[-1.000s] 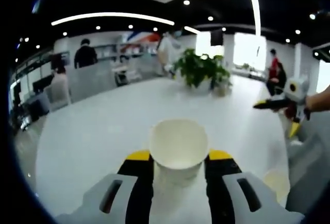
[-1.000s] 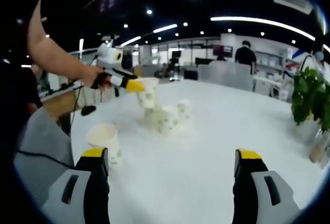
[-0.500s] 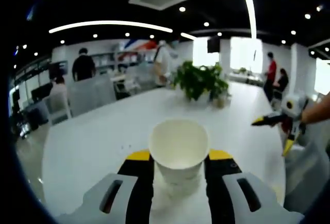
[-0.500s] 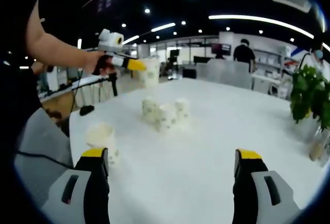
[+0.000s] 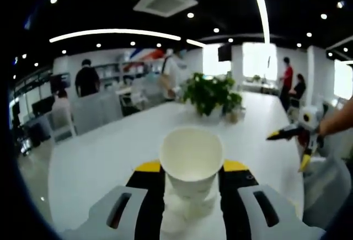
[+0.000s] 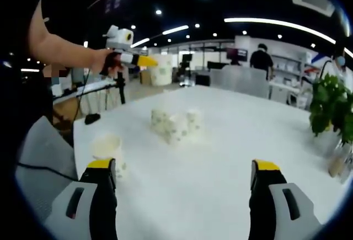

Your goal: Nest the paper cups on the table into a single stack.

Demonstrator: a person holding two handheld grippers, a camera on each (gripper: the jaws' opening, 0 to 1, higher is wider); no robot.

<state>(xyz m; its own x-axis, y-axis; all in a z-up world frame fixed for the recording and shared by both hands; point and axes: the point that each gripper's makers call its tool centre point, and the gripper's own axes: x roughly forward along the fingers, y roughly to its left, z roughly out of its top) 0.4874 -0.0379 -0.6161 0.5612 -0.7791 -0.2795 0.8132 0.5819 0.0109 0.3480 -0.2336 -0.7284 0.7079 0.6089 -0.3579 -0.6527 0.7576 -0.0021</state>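
Note:
A white paper cup [image 5: 191, 157] sits upright between the yellow-tipped jaws of my left gripper [image 5: 191, 168], which is shut on it. In the right gripper view, that left gripper [image 6: 142, 60] holds the same cup [image 6: 161, 70] high above the table's far left. Below it, a cluster of patterned paper cups [image 6: 176, 123] stands on the white table [image 6: 231, 140]. A single cup [image 6: 107, 148] stands near the front left edge, close beside one finger of my right gripper [image 6: 183, 168]. My right gripper is open with nothing in it, and it also appears at the right [image 5: 298, 136] of the left gripper view.
A potted plant [image 5: 210, 90] stands at the table's far side, also at the right edge [image 6: 330, 107] of the right gripper view. A grey chair [image 6: 38, 146] is at the near left. Several people stand in the background office.
My left gripper has lifted the cup up and away from the cluster, from just above it to well above the table. My right gripper has stayed in place.

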